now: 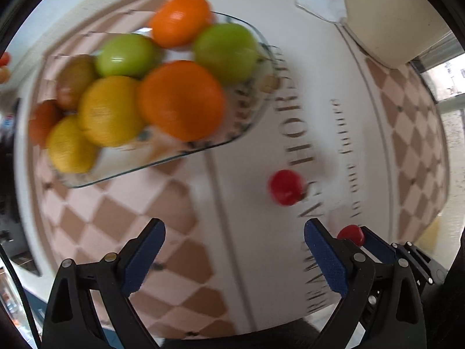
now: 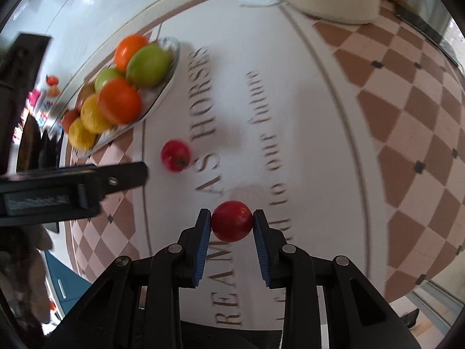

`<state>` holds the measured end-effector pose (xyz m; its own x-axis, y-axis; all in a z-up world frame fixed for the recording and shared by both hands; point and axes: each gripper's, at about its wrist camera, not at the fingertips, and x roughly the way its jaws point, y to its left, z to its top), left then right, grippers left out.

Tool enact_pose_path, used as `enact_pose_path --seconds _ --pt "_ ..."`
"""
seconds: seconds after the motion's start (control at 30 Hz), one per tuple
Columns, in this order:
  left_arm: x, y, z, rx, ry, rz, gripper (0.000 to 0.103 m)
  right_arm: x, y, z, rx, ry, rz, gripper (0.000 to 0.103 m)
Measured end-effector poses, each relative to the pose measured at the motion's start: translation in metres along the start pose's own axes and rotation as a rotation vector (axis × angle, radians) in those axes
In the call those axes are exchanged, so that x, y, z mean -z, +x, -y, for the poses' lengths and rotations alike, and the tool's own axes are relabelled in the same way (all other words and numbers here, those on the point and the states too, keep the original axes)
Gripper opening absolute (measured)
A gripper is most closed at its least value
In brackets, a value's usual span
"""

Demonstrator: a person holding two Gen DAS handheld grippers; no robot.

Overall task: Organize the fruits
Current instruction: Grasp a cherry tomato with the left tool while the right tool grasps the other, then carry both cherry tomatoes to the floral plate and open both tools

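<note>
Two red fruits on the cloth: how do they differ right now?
The near red fruit sits between the right hand-held gripper pads; the far red fruit lies free on the tablecloth, closer to the glass tray. The far one's stem end shows. Both are small, round, red.

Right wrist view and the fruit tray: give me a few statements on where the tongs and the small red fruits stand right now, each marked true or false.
1. The right tongs grip a small red fruit. True.
2. The left tongs hold a fruit. False: they are open with nothing between them.
3. A second small red fruit lies loose on the tablecloth. True.
4. The glass tray holds only oranges. False: green and yellow fruits sit there too.
5. The loose red fruit is inside the tray. False: it lies on the cloth, apart from the tray.
</note>
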<state>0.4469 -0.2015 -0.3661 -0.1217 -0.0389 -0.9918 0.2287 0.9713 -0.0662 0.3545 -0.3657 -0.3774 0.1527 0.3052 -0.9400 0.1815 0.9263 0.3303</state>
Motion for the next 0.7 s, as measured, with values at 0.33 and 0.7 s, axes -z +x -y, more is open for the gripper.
enact_pose_path --seconds 0.33,0.7 --pt "-0.019 0.032 0.050 -0.049 0.155 0.015 0.043 -0.014 -0.004 0.025 0.037 0.062 0.009 0.032" --pt "-0.008 0.011 0.025 0.037 0.130 0.069 0.029 -0.024 -0.020 0.019 0.033 0.067 0.037 0.032"
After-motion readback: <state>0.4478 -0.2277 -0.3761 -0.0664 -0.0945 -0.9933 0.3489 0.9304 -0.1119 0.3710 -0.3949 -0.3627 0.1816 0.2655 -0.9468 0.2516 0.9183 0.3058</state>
